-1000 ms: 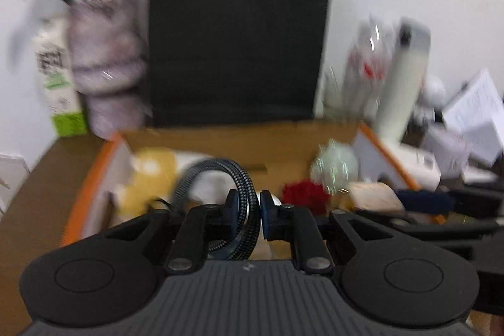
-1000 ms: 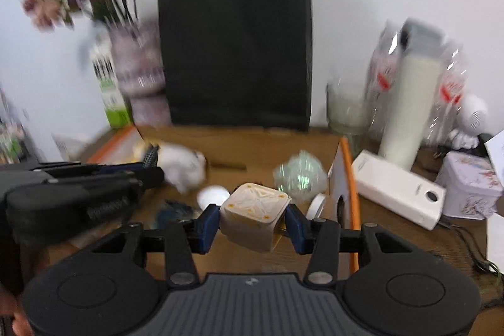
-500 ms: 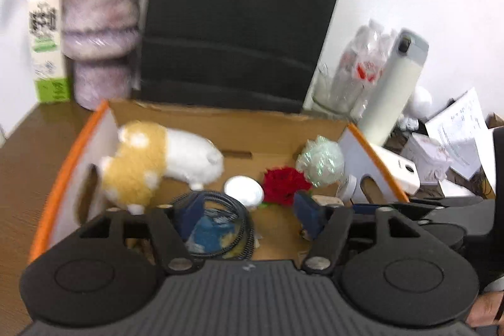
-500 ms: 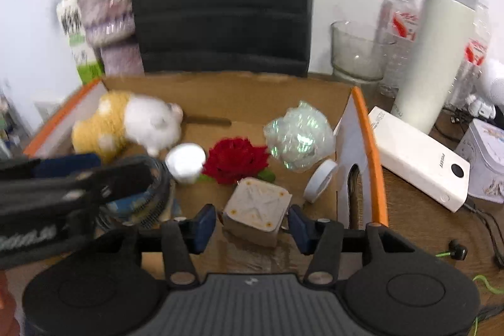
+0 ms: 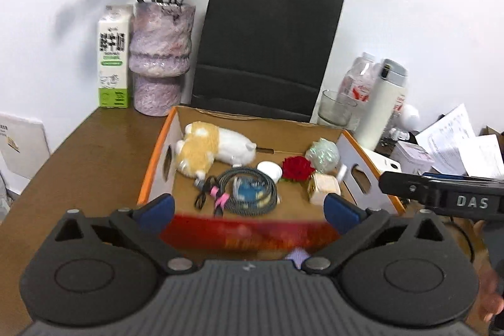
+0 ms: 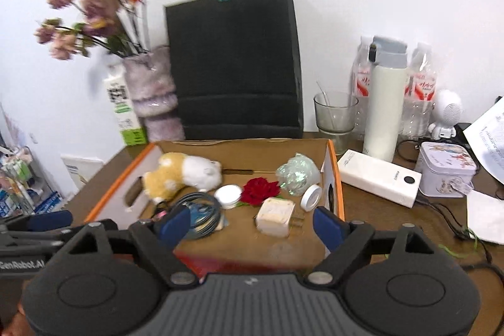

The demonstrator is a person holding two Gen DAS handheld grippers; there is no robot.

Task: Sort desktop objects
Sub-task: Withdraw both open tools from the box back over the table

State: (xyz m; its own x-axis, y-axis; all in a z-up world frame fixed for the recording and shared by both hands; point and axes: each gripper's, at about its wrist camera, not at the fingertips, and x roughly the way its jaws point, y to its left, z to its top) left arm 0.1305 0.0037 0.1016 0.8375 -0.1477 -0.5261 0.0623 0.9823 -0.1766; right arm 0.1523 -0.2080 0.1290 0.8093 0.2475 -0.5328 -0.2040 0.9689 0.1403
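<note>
- Near the front of the wooden desk (image 5: 82, 153) stands an open cardboard box (image 5: 157, 153) with orange edges; both grippers hang at its near side, pointing down into it
- left gripper (image 5: 249, 208): jaws spread wide after just opening, nothing between the blue pads; the coiled cable (image 5: 249, 194) lies on the box floor beyond them, apart from both fingers
- right gripper (image 6: 252, 224): jaws broad, having just been opening too; the beige plug cube (image 6: 274, 217) rests on the box floor between and a little beyond the pads, touched by neither
- inside the box, far left, a yellow-and-white plush toy (image 6: 181, 175) lies on its side; a small white round case (image 6: 227, 196) sits just beside the red rose (image 6: 260, 190); a crinkled iridescent ball (image 6: 296, 173) is at the far right, and a white roll of tape (image 6: 310, 196) leans on the right wall
- behind the box a black paper bag (image 5: 267, 52) stands against the wall; left of it are a mottled purple vase (image 5: 159, 59) of dried flowers and a milk carton (image 5: 114, 55)
- right of the box: a glass (image 6: 334, 115), a white flask (image 6: 385, 103), water bottles (image 6: 422, 93), a white power bank (image 6: 379, 177), a floral tin (image 6: 445, 173) and loose papers (image 5: 463, 144)
- a fingertip (image 5: 489, 295) shows at the right edge of the left wrist view
</note>
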